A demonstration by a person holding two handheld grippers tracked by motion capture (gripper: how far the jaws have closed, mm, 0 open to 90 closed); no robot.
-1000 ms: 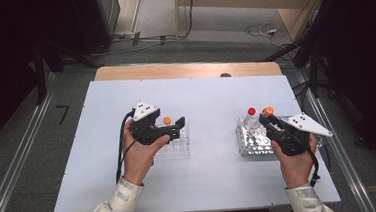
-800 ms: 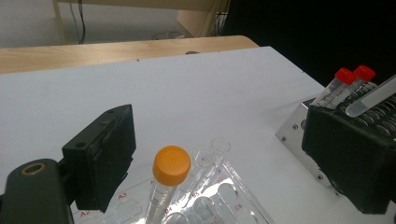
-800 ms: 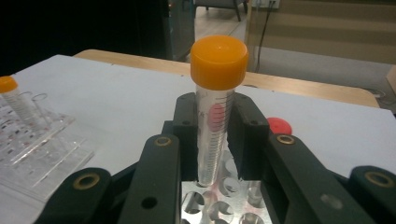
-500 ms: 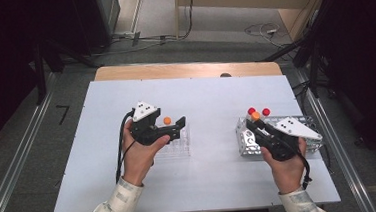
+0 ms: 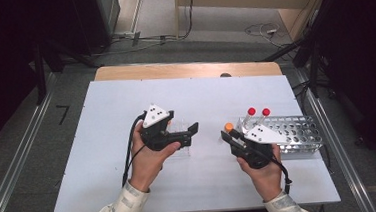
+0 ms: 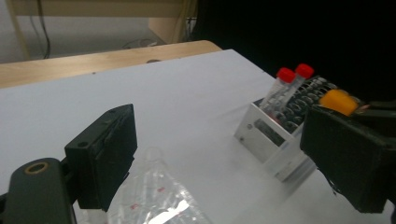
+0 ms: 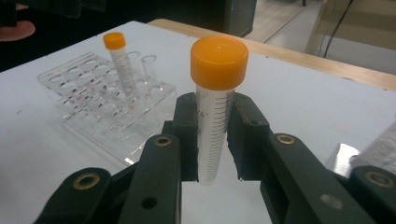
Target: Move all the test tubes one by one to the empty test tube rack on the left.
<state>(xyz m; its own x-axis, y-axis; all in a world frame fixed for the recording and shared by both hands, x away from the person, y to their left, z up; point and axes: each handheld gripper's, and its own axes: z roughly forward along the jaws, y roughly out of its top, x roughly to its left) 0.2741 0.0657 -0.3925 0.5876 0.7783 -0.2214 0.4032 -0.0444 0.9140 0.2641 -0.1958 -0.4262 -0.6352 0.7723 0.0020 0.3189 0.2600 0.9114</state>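
Clamped in my right gripper (image 7: 212,154), the orange-capped tube (image 7: 216,100) is upright between the metal rack (image 5: 298,133) on the right and the clear rack (image 7: 105,100) on the left, so next I must line it over a free hole there, left gripper (image 6: 224,154) gaping empty.

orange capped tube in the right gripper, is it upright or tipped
Upright. In the right gripper view the orange-capped tube stands vertical, cap on top, clamped at mid-body by the right gripper.
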